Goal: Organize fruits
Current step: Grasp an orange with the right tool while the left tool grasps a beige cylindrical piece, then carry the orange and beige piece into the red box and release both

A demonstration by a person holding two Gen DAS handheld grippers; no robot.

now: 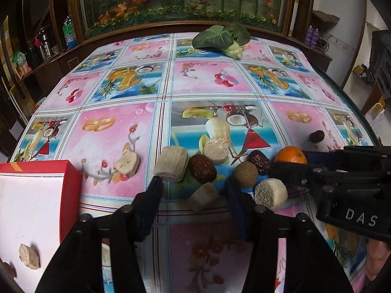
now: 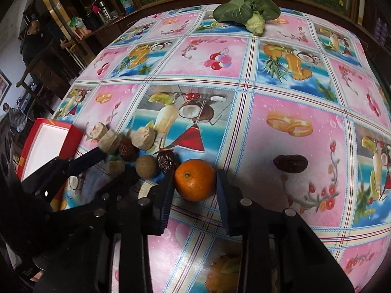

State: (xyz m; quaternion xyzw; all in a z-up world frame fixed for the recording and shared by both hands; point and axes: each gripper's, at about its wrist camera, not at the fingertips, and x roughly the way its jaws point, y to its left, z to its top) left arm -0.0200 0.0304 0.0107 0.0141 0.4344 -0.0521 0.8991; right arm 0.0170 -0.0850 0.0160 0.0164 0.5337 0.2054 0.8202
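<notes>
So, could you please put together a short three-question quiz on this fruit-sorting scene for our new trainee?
1. True or false: the right gripper has its fingers on either side of the orange.
2. Multiple choice: what lies inside the red box? A) an orange B) a pale cut chunk C) the leafy greens
3. Short answer: which item lies at the far edge of the table?

Key:
1. True; the orange rests on the tablecloth between them.
2. B
3. The leafy greens.
</notes>
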